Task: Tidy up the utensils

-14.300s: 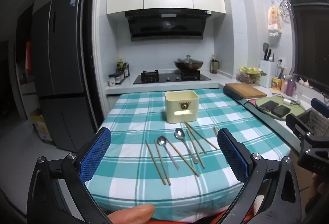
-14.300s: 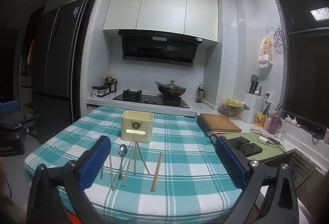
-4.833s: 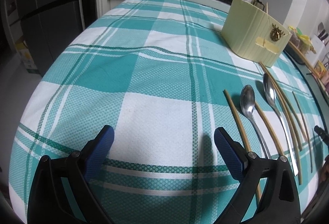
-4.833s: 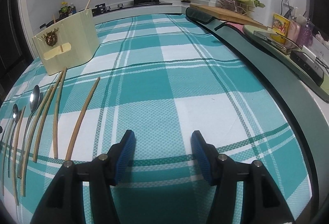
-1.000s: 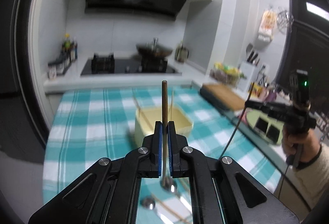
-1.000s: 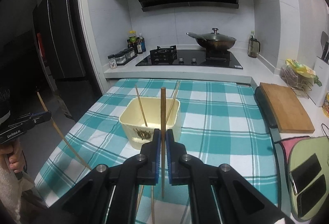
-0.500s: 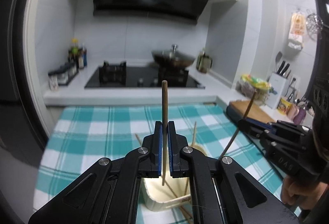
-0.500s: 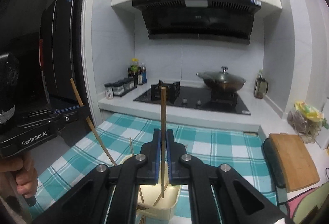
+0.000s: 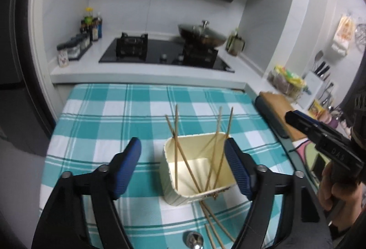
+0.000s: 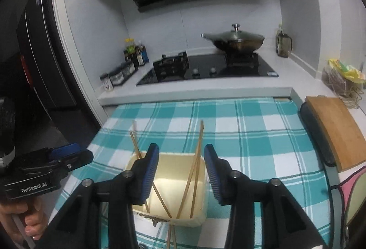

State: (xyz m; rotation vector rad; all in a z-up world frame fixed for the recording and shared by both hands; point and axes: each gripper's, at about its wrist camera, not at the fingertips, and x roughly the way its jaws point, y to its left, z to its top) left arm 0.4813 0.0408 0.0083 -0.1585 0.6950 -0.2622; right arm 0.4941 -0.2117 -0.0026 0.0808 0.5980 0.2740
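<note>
Wooden chopsticks (image 9: 176,146) leaning upright, tips skyward, in cream holder (image 9: 170,191)

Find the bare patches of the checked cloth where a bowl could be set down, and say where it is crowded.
Free: the checked cloth between the cream holder and the stove counter, and the cloth right of the holder up to the cutting board. Crowded: in front of the holder, where loose chopsticks and a spoon lie.

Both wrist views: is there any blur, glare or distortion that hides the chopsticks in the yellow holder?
Left wrist view: dim, bluish light and strong fisheye bending at the edges; the chopsticks in the yellow holder stay sharp, the wok is slightly smeared. Right wrist view: the same curvature, soft overall, no glare; the right gripper fingers partly mask the holder.
</note>
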